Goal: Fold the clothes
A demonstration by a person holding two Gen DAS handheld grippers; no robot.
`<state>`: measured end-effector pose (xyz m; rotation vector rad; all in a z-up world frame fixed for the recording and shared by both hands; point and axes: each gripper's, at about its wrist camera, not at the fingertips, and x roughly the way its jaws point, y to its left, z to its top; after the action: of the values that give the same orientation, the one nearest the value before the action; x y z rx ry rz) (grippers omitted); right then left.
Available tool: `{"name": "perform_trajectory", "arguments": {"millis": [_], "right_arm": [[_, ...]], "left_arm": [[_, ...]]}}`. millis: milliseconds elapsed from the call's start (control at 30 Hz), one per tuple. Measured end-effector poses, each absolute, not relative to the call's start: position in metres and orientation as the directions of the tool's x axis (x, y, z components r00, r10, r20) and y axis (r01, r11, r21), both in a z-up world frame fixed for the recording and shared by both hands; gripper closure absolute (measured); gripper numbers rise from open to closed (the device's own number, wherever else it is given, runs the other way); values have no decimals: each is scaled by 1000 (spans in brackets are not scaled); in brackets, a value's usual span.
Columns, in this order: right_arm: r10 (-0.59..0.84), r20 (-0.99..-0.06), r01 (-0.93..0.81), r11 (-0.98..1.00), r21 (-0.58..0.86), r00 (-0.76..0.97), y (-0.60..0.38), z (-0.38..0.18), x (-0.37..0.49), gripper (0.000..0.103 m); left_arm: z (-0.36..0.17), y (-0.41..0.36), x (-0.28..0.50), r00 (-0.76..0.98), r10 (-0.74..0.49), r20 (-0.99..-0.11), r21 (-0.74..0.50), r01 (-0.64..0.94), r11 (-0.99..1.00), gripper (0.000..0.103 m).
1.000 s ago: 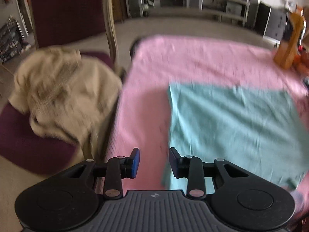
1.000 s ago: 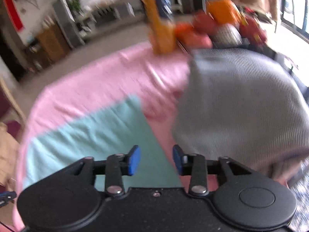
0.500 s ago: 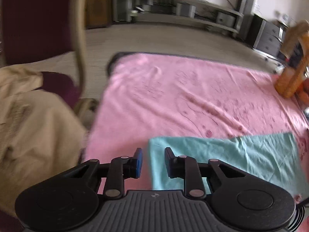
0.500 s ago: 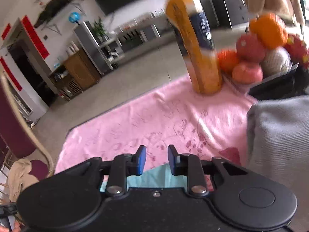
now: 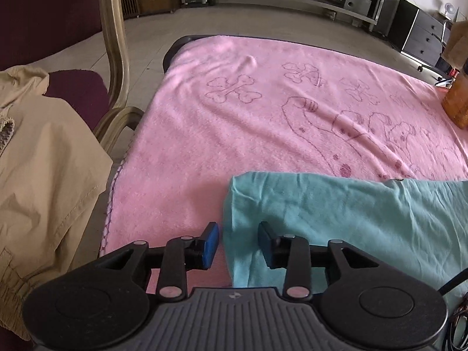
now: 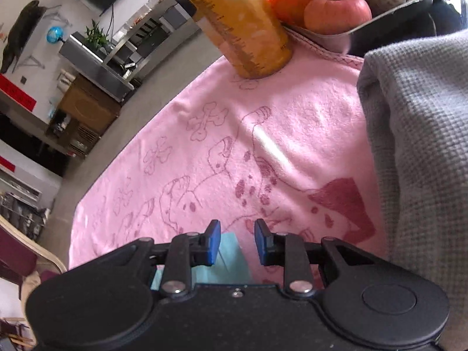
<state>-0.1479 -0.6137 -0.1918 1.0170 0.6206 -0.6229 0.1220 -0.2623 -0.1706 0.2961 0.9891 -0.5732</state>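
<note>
Pink toweling printed with bones and a dog (image 5: 292, 134) covers the table and serves as the folding surface. On it lies the teal garment (image 5: 365, 219), now a band along the towel's near edge; a second ago it reached much farther up the towel, so one fold looks done. The left gripper (image 5: 238, 242) has dropped to the garment's left folded edge; its jaws are opening, the cloth's edge lying between them with neither pad pressing. The right gripper (image 6: 237, 244) has also come down, to the teal corner nearest the grey knit garment (image 6: 424, 146); its jaws stand narrow and the corner shows between them, ungripped. Beyond the towel's far corner stand a juice bottle (image 6: 242, 23) and a fruit tray (image 6: 336, 8). A beige garment (image 5: 44, 175) waits on the chair (image 5: 114, 44) left of the towel. Both ends seem lined up for the next fold.
</note>
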Motion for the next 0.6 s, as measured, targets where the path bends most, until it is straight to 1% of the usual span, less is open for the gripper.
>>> {"name": "perform_trajectory", "arguments": {"millis": [100, 133, 167, 333, 367, 500, 600], "right_arm": [[-170, -730, 725, 388, 569, 663, -615, -198, -143, 79], [-173, -732, 727, 396, 561, 659, -615, -198, -141, 81], [-173, -735, 727, 405, 554, 656, -614, -199, -139, 87], [-182, -755, 728, 475, 493, 630, -602, -195, -130, 95], [-186, -761, 729, 493, 475, 621, -599, -194, -128, 99], [-296, -770, 740, 594, 315, 565, -575, -180, -119, 102], [-466, -735, 759, 643, 100, 492, -556, -162, -111, 102]], "left_arm": [[-170, -263, 122, 421, -318, -850, -17, 580, 814, 65], [-170, -263, 122, 421, -317, -850, -17, 580, 814, 65], [-170, -263, 121, 421, -317, -850, -17, 579, 815, 64], [-170, -262, 121, 424, -316, -849, -14, 579, 815, 64], [-170, -262, 120, 426, -314, -848, -11, 579, 815, 64], [-170, -263, 120, 431, -309, -848, -3, 579, 815, 63], [-169, -263, 119, 433, -305, -848, 2, 578, 816, 63]]}}
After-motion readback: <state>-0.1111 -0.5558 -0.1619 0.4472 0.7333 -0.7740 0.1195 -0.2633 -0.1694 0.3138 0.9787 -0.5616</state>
